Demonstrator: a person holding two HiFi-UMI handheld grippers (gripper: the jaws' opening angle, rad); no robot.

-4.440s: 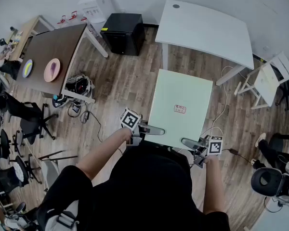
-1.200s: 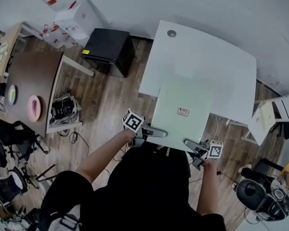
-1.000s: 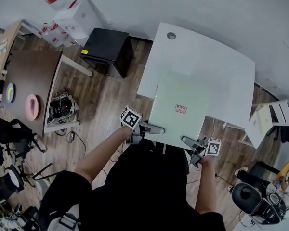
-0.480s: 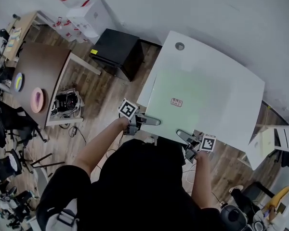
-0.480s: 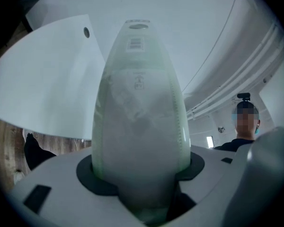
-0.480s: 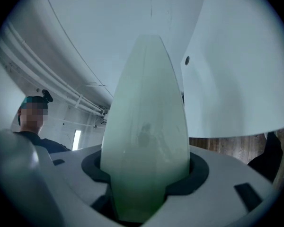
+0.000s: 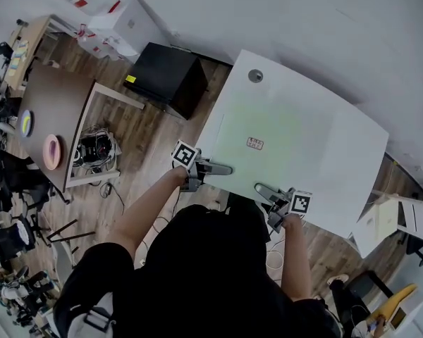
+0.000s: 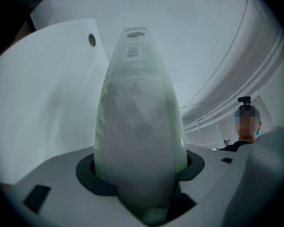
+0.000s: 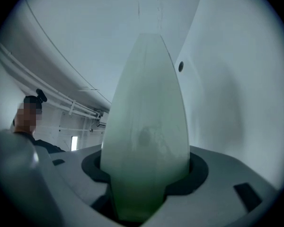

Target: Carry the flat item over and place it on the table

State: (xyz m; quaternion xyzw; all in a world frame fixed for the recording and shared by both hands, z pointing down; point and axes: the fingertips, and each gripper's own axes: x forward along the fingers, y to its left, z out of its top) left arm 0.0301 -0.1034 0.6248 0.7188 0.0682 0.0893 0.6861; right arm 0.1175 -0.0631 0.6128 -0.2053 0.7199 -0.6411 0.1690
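Observation:
The flat item is a pale green board (image 7: pixel 268 136) with a small red-and-white label (image 7: pixel 254 144). It lies level over the white table (image 7: pixel 345 160), held by its near edge. My left gripper (image 7: pixel 213 168) is shut on the near left part of that edge, and my right gripper (image 7: pixel 269 193) on the near right part. In the left gripper view the board (image 8: pixel 139 122) runs edge-on out of the left gripper (image 8: pixel 140 176). The right gripper view shows the board (image 9: pixel 146 122) the same way in the right gripper (image 9: pixel 146 176). Whether the board touches the tabletop I cannot tell.
A black cabinet (image 7: pixel 166 78) stands on the wood floor left of the white table. A brown table (image 7: pixel 56 111) with plates is at far left, with office chairs (image 7: pixel 7 196) below it. White boxes (image 7: pixel 120 23) sit at the back; a white chair (image 7: pixel 388 220) stands right. A person (image 8: pixel 246 129) stands behind.
The board has travelled forward with both grippers, from partly overhanging the table's near edge to lying almost wholly over the white tabletop. Both grips are unchanged.

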